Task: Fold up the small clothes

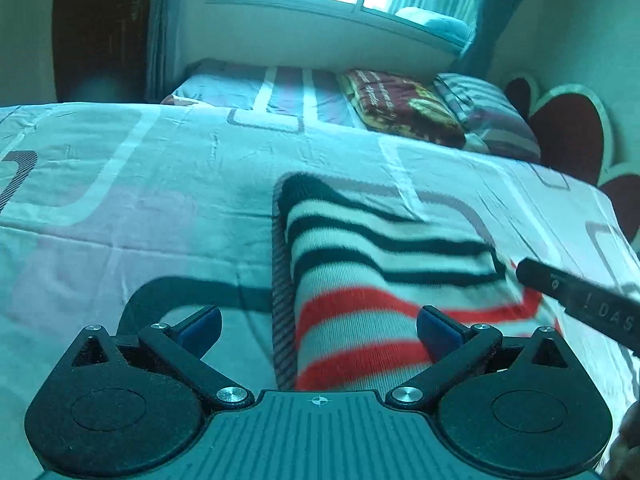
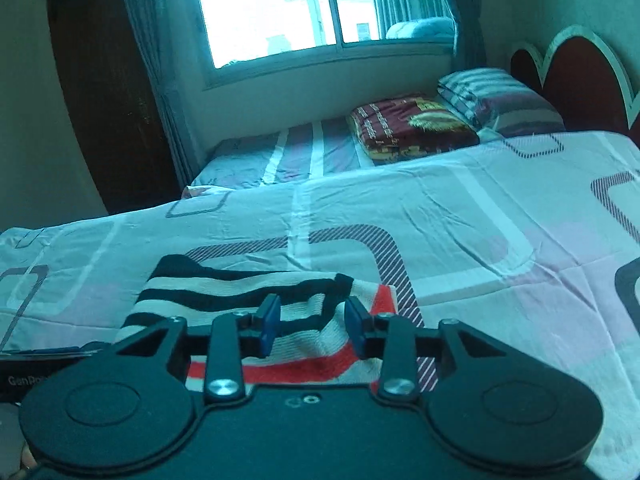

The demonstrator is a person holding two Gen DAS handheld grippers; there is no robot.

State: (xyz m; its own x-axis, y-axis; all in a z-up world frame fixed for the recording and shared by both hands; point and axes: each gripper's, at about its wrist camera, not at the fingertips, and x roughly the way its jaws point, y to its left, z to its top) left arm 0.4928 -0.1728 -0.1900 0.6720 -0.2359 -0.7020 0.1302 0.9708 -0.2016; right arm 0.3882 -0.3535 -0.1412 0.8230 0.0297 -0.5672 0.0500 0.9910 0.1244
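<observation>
**Striped garment half lost behind my grippers**

I lose the near end of the striped garment (image 1: 384,264) under my left gripper (image 1: 319,330). It smears with blur there. In my right view, my right gripper (image 2: 312,322) covers the garment's near edge, and lettering on the other tool (image 2: 24,378) runs off-frame, unreadable.

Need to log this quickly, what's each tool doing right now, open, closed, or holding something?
Left tool: open, fingers spread wide over the striped garment, gripping nothing.
Right tool: open, striped garment between its fingers, not clamped.
</observation>
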